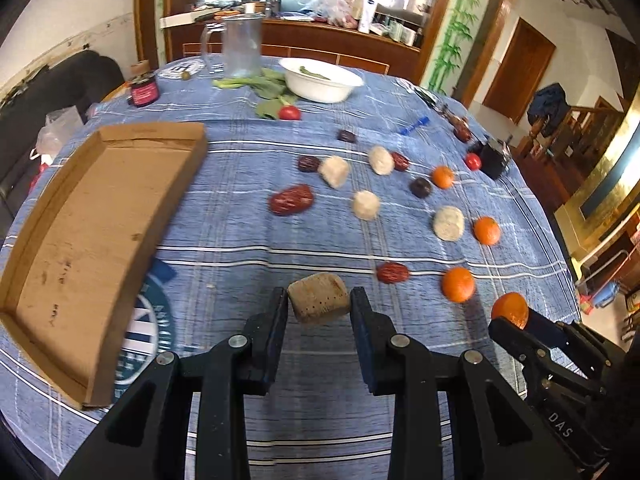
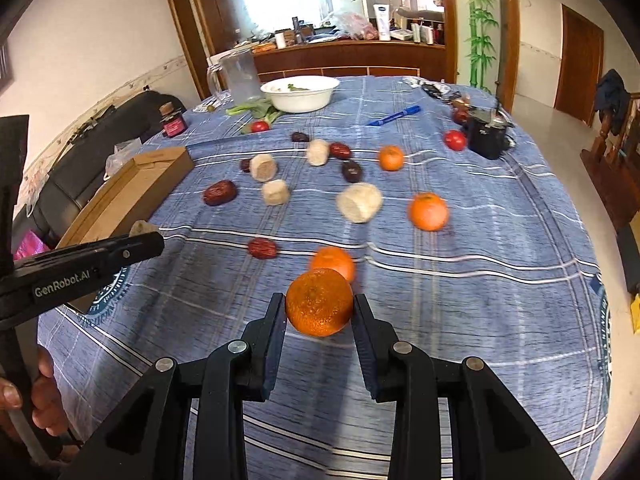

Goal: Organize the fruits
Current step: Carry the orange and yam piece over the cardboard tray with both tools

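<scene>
A pale beige chunk [image 1: 319, 298], cut flat and dotted with small holes, is clamped between the jaws of the left gripper [image 1: 319, 302] and held clear of the blue striped tablecloth [image 1: 240, 248]. An orange [image 2: 319, 301] is gripped between the jaws of the right gripper [image 2: 319, 304], just in front of a second orange [image 2: 334, 262] lying on the cloth. An empty cardboard tray [image 1: 100, 216] is seen at the left. Red dates, further pale chunks and oranges are scattered across the middle and right of the table. A white bowl [image 1: 320, 80] and a clear jug [image 1: 240, 46] are placed at the far edge
</scene>
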Tool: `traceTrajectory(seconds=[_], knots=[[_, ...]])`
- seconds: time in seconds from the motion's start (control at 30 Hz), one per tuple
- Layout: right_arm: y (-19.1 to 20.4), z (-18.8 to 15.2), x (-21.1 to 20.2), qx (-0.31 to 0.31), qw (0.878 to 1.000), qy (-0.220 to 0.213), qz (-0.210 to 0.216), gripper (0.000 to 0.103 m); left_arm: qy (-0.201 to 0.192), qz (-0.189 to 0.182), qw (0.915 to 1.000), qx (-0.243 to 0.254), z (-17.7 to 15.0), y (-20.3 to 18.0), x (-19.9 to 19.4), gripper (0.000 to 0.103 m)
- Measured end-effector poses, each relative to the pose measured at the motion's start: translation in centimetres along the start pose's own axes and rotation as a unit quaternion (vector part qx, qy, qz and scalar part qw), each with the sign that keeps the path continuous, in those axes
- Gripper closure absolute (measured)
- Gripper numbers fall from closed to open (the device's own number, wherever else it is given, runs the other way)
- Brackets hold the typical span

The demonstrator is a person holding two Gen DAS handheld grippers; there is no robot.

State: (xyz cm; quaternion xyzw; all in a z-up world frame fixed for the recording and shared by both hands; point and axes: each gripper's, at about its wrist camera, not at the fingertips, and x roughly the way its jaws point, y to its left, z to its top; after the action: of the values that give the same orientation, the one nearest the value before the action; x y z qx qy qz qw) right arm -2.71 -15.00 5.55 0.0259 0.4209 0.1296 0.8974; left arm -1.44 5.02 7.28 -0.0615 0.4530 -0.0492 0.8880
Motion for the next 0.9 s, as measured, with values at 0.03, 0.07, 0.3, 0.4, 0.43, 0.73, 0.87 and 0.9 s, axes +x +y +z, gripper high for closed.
traceTrajectory(seconds=[0.03, 0.07, 0.3, 0.4, 0.43, 0.73, 0.87, 0.9], knots=[[0.9, 0.2, 0.2, -0.004, 1.000, 0.001, 0.000, 0.067, -0.003, 0.002, 1.0000, -0.001, 0.1, 0.6, -0.2, 0.072], [1.5, 0.3, 0.3, -0.006, 1.000, 0.002, 0.001, 0.067, -0.008, 0.005, 1.0000, -0.002, 0.2, 1.3, -0.5, 0.072], [6.8, 1.8, 1.7, -0.029, 0.999, 0.010, 0.012, 0.067, -0.038, 0.017, 0.9989, -0.022, 1.0, 6.9, -2.5, 0.073], [9.4, 2.6, 2.5, -0.044, 0.999, 0.013, 0.023, 0.067, -0.043, 0.027, 0.9982, -0.032, 1.2, 9.5, -3.1, 0.073], [10.4, 2.8, 2.8, -0.050, 0.998, 0.013, 0.028, 0.067, -0.043, 0.032, 0.9979, -0.036, 1.2, 10.4, -3.1, 0.073], [17.0, 5.3, 4.5, -0.092, 0.994, 0.007, 0.058, 0.067, -0.024, 0.056, 0.9961, -0.064, 0.4, 17.0, -4.2, 0.072], [15.8, 5.0, 4.4, -0.077, 0.996, 0.008, 0.049, 0.067, -0.002, 0.023, 0.9997, 0.004, -0.3, 13.8, -3.9, 0.072], [15.2, 4.9, 4.3, -0.073, 0.996, 0.010, 0.041, 0.067, 0.002, 0.012, 0.9997, 0.022, -0.5, 12.5, -3.7, 0.072]])
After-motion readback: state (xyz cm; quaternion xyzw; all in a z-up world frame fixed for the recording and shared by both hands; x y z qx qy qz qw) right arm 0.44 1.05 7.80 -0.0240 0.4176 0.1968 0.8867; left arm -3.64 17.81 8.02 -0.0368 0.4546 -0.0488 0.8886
